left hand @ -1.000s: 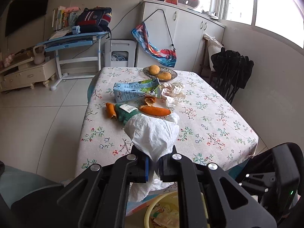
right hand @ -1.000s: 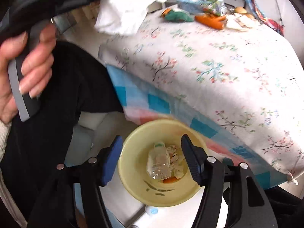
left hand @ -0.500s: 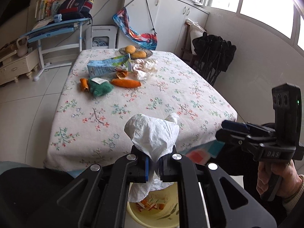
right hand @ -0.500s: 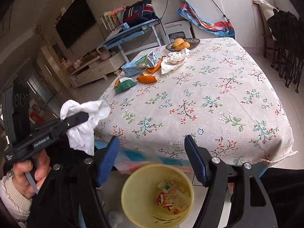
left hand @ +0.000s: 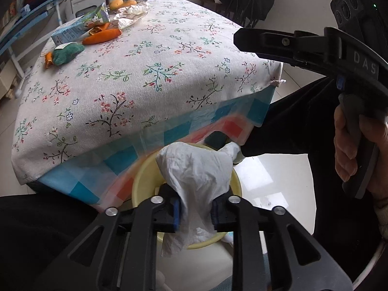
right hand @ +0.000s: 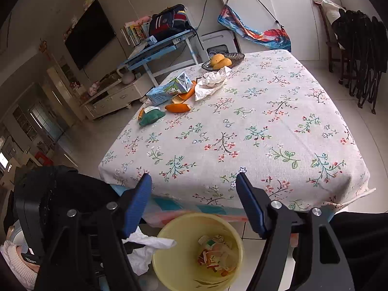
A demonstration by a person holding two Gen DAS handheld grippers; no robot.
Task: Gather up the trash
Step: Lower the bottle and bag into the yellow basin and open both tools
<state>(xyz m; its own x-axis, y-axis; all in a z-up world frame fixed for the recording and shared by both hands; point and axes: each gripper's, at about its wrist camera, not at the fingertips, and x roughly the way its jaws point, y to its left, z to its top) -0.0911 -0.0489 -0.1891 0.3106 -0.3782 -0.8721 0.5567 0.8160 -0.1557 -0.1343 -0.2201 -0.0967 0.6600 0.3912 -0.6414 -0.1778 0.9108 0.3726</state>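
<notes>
We note a living room with a square table (right hand: 278,126) under a floral cloth, white cupboards behind it and a dark screen (right hand: 89,34) on the left wall. Below the table's near edge stands a yellow bin (right hand: 174,264) on the tiled floor, holding coloured scraps of paper.

Our left gripper (left hand: 195,212) points steeply down over the bin. A crumpled white tissue (left hand: 196,169) sits between its blue pads (left hand: 176,212). The jaws have just been opening; they now stand slightly apart, and we cannot tell whether the pads still press the tissue, which bulges above them and hangs below. In the right wrist view the same tissue lies just beside the bin's left rim.

Our right gripper (right hand: 194,203) hovers above the bin with jaws spread wide and nothing between them; they too have just been opening a little. In the left wrist view a hand (left hand: 349,145) grips its handle at the right edge.

Remaining on the far side of the table: a blue-green carton (right hand: 169,87), orange peels (right hand: 178,107), a green cloth lump (right hand: 151,117), crumpled white paper (right hand: 211,84), and a dish of yellow fruit (right hand: 222,61).
</notes>
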